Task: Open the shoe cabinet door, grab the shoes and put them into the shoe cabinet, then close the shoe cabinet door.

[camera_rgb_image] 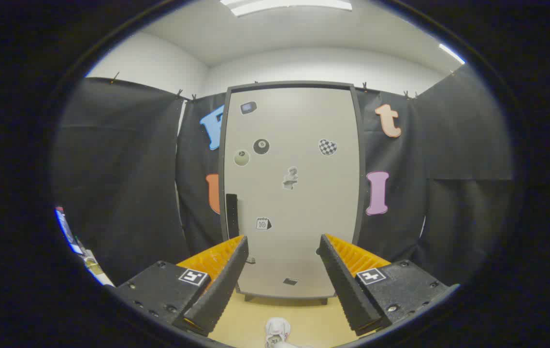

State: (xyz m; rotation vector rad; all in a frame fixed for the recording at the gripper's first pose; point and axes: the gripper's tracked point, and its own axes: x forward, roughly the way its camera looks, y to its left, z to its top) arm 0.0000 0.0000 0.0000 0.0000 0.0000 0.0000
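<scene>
Shoe cabinet [294, 188]: here it is, dead ahead, tall and pale grey in a dark frame, standing upright against the black cloth wall.
Cabinet door: shut, flush in its frame, with a dark vertical handle [232, 215] low on its left edge.
Door decorations: small stickers dotted over the cabinet front, among them an eight-ball [261, 146], a pale ball just left of it, a checkered heart [327, 147] toward the right edge and a little calendar [263, 223] lower down beside the handle.
Shoe [277, 332]: a white one with laces lies on the floor in front of the cabinet, close in, between the finger bases and touching neither.
Hand-held gripper [283, 247]: fingers spread wide, nothing between them, tips pointing at the lower part of the cabinet door and apart from it; the left tip sits just below the handle.
Floor [255, 314]: light yellowish tan, running from the shoe up to the cabinet's short feet.
Room: black cloth [125, 179] hangs either side of the cabinet, clipped along its top edge; white walls rise above the cabinet, and bright ceiling light strips [287, 5] glow overhead.
Left of the cabinet: a few colourful objects show at the foot of the cloth, too small to tell.
</scene>
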